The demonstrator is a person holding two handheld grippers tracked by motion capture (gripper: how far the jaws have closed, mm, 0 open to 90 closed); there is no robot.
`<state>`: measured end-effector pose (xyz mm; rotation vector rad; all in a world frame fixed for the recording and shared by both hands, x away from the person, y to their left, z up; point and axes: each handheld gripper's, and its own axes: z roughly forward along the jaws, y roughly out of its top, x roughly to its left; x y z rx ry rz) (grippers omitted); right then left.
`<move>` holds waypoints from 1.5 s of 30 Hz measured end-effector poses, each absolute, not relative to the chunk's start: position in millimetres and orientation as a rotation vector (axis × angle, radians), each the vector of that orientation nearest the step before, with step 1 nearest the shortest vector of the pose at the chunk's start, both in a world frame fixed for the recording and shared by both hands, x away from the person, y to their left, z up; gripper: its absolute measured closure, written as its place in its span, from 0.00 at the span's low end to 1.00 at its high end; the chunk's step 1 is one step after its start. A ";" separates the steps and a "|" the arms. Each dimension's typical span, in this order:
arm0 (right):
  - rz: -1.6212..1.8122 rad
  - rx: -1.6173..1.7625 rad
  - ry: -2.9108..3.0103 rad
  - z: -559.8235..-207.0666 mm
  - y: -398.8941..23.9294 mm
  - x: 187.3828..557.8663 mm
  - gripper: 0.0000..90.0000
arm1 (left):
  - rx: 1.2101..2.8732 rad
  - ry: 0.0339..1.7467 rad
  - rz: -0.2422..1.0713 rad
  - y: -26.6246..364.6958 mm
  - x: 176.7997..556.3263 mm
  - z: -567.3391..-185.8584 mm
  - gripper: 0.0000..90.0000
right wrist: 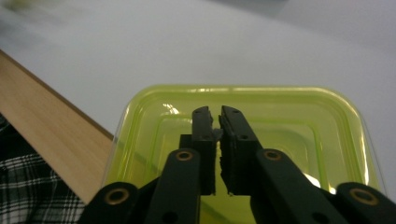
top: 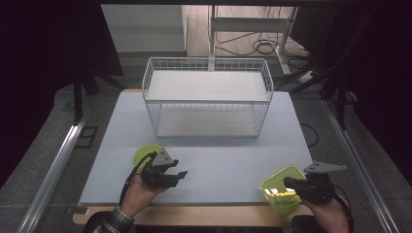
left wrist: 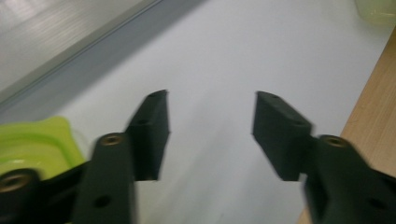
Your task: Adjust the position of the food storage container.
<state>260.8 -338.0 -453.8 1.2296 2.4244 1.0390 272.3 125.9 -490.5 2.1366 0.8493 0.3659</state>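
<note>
With the right gripper pinched, seemingly on the near wall of the green tub at the table's front edge, and the left gripper spread beside a green lid, lifting probably comes next.

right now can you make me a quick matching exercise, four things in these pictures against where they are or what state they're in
Things:
1. left tool
2. right tool
3. wire rack
4. green lid

Places or states:
A. stands at the far middle of the table
B. jaws closed together, over a green container
C. jaws wide apart, nothing between them
D. lies flat beside the left hand

Pairs: 1-C, 2-B, 3-A, 4-D
</note>
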 end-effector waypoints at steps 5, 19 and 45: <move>1.026 1.236 2.434 -455.4 -346.2 249.1 0.98 | 2.135 0.856 0.364 121.3 268.7 -498.1 0.23; 0.991 1.260 2.450 -461.4 -364.6 224.5 0.98 | 2.182 0.807 0.362 109.9 262.9 -508.5 0.10; 1.002 1.262 2.458 -467.5 -376.6 218.6 0.98 | 2.205 0.814 0.368 109.6 264.8 -512.8 0.11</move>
